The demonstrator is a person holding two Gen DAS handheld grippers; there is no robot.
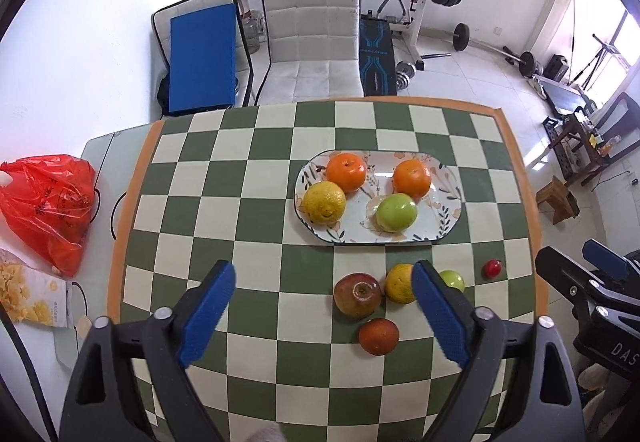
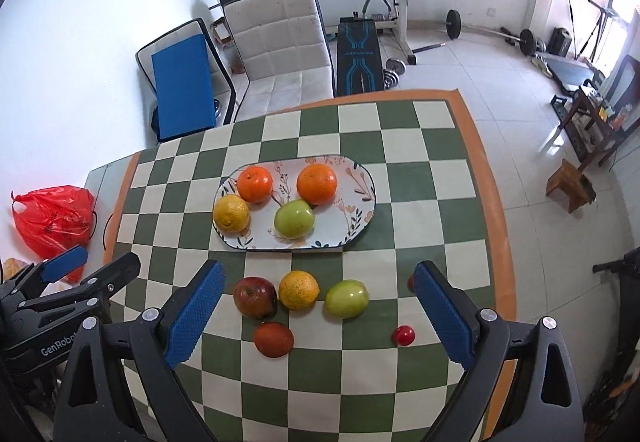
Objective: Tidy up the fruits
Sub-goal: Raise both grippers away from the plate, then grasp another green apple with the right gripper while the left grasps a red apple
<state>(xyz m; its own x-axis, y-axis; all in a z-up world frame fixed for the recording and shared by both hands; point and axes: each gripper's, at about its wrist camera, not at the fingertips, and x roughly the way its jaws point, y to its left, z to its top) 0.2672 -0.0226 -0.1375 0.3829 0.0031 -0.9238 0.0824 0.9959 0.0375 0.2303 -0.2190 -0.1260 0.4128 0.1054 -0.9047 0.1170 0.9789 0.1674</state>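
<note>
An oval flowered plate (image 1: 434, 219) (image 2: 354, 201) on the checked cloth holds two oranges (image 1: 346, 172) (image 2: 317, 183), a yellow citrus (image 1: 324, 201) (image 2: 231, 213) and a green apple (image 1: 397, 212) (image 2: 294, 218). In front of it on the cloth lie a red apple (image 1: 357, 294) (image 2: 255, 297), a yellow-orange citrus (image 1: 398, 282) (image 2: 299, 290), a second green apple (image 2: 346, 298), a dark red round fruit (image 1: 378, 336) (image 2: 274, 339) and a small red fruit (image 1: 492, 268) (image 2: 403, 335). My left gripper (image 1: 322, 268) and right gripper (image 2: 319, 266) hover open and empty above the near cloth.
A red plastic bag (image 1: 48, 201) (image 2: 54, 217) and a snack packet (image 1: 28, 298) lie on the glass table to the left. A white chair (image 1: 312, 41) stands beyond the far edge. The cloth's orange border (image 2: 500, 242) marks the table's right side, with gym gear on the floor behind.
</note>
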